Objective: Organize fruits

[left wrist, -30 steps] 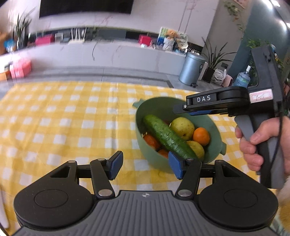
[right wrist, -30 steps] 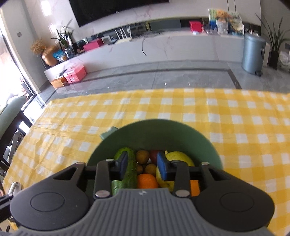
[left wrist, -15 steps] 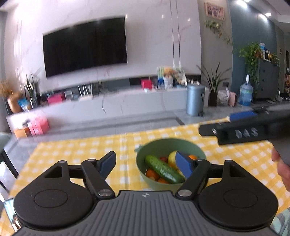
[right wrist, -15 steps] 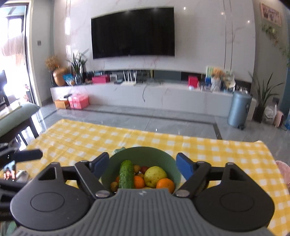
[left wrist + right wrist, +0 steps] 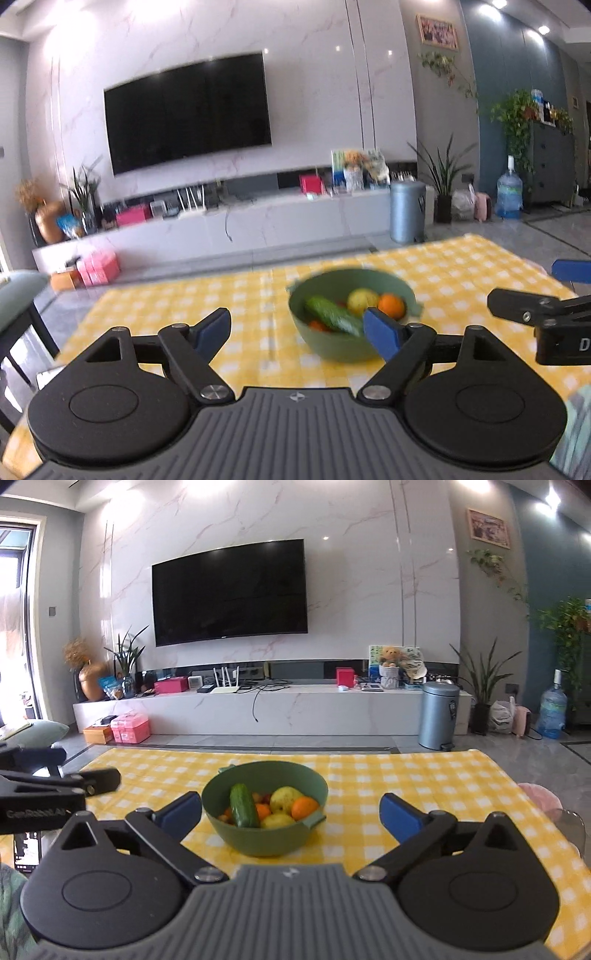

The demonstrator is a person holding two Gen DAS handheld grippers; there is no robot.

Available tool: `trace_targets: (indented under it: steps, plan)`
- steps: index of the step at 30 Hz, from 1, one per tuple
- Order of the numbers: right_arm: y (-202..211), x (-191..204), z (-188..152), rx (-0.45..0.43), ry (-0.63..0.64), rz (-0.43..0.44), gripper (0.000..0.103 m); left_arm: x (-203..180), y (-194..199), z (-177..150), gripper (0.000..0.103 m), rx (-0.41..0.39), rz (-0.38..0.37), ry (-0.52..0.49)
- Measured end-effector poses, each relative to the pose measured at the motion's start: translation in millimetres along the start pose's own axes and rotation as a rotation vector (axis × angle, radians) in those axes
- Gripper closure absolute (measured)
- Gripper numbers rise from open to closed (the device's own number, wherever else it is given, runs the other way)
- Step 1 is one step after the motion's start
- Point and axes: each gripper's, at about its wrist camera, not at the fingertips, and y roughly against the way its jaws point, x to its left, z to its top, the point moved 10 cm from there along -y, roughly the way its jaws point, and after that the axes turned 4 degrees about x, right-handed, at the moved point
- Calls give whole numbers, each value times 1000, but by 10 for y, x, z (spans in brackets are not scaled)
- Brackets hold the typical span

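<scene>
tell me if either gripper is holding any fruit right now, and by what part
Nothing is held. The left gripper and right gripper are both open and empty, short of the green bowl, where the cucumber and other fruit lie.

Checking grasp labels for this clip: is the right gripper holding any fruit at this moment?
No. In the right wrist view the right gripper is open and empty, and the fruit lies in the green bowl on the table.

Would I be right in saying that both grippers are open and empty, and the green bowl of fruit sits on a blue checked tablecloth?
Not quite: the checked tablecloth is yellow and white, as the right wrist view shows. The green bowl of fruit does sit on it, and the left gripper and right gripper are open and empty.
</scene>
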Motion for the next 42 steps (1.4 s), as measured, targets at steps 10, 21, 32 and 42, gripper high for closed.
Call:
trace_targets:
  steps: [10,21,32,42]
  plan:
    - [-37,111,-475,-16,16,-39,4,-80,-143,-391,7,75,-9,-21]
    - [-404,172,-836,72,10,10,4,-31,-444,-754,7,159,-16,4]
    - [-564,199,-922,132,12,-3,4,22,-524,-915,7,222,-12,18]
    - [-581,193,-937,145,2,-7,4,20,-519,-905,7,226,-16,20]
